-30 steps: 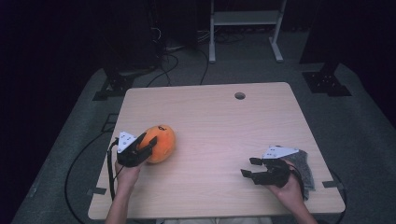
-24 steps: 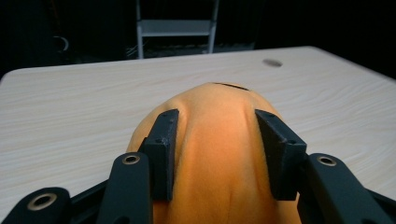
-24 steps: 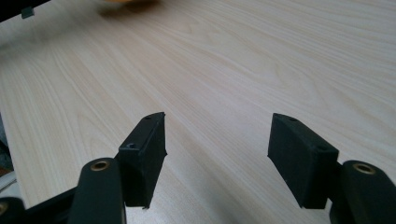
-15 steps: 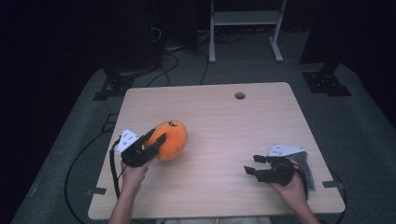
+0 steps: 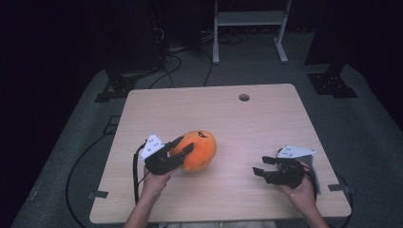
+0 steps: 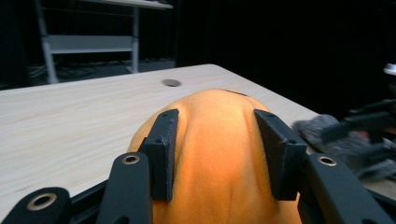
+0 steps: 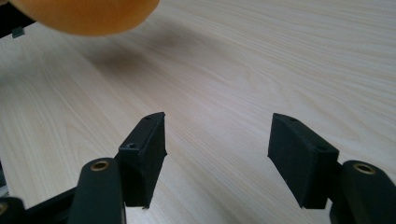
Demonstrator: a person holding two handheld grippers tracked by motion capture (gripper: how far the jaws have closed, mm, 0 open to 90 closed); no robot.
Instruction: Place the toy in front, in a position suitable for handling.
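A dim room: grey floor (image 5: pixel 375 123), white shelf frame (image 5: pixel 249 19), black cables (image 5: pixel 176 59).

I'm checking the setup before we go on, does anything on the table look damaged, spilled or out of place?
Nothing stands out. The orange plush toy is pinched between the left gripper fingers, dented where they press but not torn. The right gripper is open over the bare wooden table. No spills.

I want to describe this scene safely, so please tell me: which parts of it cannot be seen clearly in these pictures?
- Round orange plush toy: left gripper view, lower part cut off by the bottom edge; its black marking is too small in the high view.
- Right gripper view: toy cut off by the top edge.
- Grey fuzzy thing: blurred.
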